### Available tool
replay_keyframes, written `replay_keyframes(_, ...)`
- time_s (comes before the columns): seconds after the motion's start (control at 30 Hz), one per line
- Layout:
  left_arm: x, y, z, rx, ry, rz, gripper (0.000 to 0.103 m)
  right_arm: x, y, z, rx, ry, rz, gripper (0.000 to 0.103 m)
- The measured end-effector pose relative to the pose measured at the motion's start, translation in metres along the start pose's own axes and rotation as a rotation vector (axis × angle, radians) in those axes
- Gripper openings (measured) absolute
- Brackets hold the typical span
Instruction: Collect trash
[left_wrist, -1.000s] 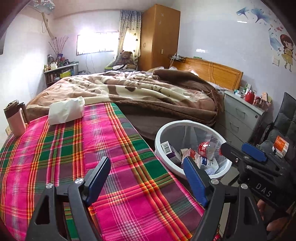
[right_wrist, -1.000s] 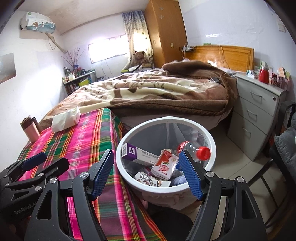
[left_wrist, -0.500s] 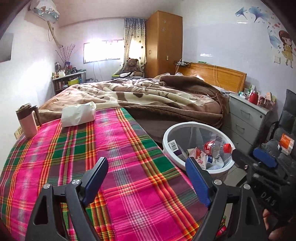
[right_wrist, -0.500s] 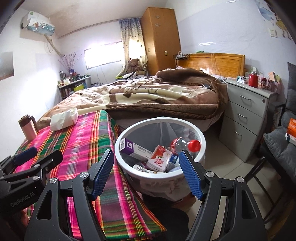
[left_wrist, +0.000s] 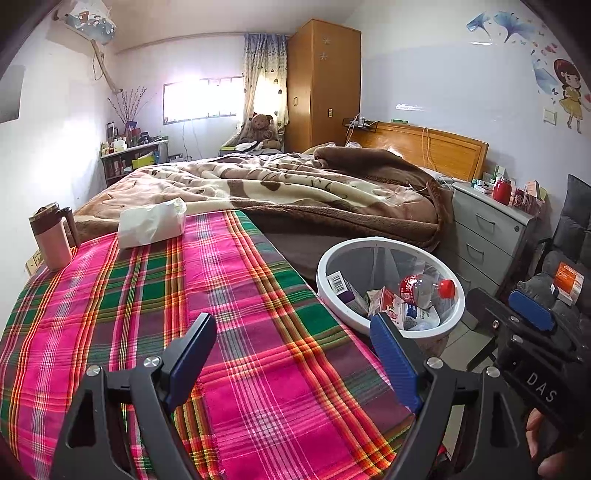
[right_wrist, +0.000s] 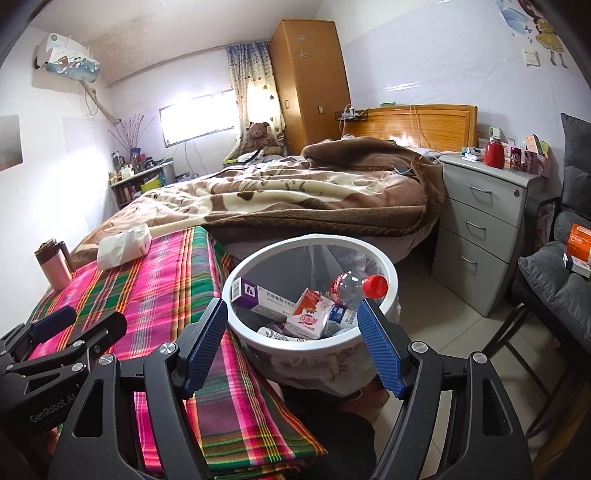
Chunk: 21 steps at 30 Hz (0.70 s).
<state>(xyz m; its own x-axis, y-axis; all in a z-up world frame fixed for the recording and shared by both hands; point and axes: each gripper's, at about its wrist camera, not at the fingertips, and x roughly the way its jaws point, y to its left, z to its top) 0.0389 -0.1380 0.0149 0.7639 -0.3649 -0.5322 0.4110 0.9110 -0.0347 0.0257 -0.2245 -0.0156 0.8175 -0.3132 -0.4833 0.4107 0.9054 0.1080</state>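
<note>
We hold the left gripper (left_wrist: 293, 354) over the plaid tablecloth (left_wrist: 155, 295), its blue pads spread wide with only cloth showing between them. The right gripper (right_wrist: 291, 343) is just as wide and grips nothing; through its gap we look down at the white trash bin (right_wrist: 258, 341), which stands on the floor just beside the table's right edge.

Inside the bin lie a purple-and-white medicine box (right_wrist: 258, 295), a red-and-white drink carton (right_wrist: 308, 314) and a clear bottle with a red cap (right_wrist: 354, 286) (other scraps underneath are too jumbled for us to name).

On the far end of the table sit a white tissue pack (left_wrist: 151, 223) and, at the far left corner, a pink lidded mug (left_wrist: 51, 236), well apart from both grippers. Behind the table lies the bed with a brown blanket (left_wrist: 295, 192); a grey drawer unit (right_wrist: 480, 229) stands right of the bin. On the dark chair (right_wrist: 550, 273) at the right edge rests an orange box (right_wrist: 580, 240), partly cut off by the frame.
</note>
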Motion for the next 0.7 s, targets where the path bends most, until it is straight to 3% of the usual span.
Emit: replay_keyframes(0.7,-0.0012,0.0014,0.0002,-0.004,0.001,0.007,0.087,-0.0019,0.0025,0.0003,-0.003,-0.001,0.004,0.074)
